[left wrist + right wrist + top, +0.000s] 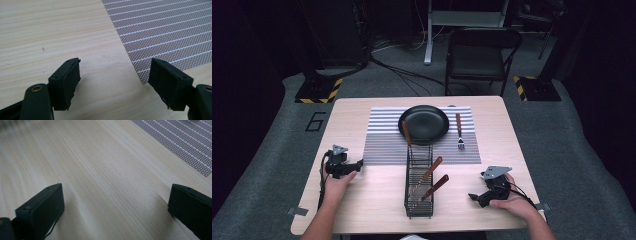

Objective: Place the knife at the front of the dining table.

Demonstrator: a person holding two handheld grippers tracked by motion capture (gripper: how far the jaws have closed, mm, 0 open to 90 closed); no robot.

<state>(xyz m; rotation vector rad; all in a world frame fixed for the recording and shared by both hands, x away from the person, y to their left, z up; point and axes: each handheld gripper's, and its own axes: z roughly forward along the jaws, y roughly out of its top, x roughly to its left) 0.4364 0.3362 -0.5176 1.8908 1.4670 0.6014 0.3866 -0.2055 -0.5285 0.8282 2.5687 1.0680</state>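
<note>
Two grippers down low at the near edge of the table [362, 205], both wide open and empty: left gripper [358, 165] with its jaws spread over bare wood just beside the placemat corner, right gripper [473, 197] likewise spread over pale, fine-grained wood. Black, blocky rubber pads [71, 80], matt and slightly scuffed.

Between the grippers, a long, narrow wire basket [407, 192] of thin dark rods, running away from the person. Inside it, two wooden-handled utensils [432, 169] lying slanted, reddish-brown handles up and to the right, metal ends down in the mesh. A third handle [406, 132] leaning at the basket's far end.

Likely light, stiff and unbreakable. Best taken on the wooden handle: rounded, matt, free above the wires and less slippery than polished steel. Pinched off-centre, probably prone to swinging or snagging a rod on the way out.

Farther on, the placemat [382, 145], woven grey with fine white stripes, flat and thin. On it a round black plate [424, 124], shallow and glossy, and to its right a fork [459, 131], tines toward the person.

Beyond the table, a dark folding chair [479, 55] on grey carpet.
</note>
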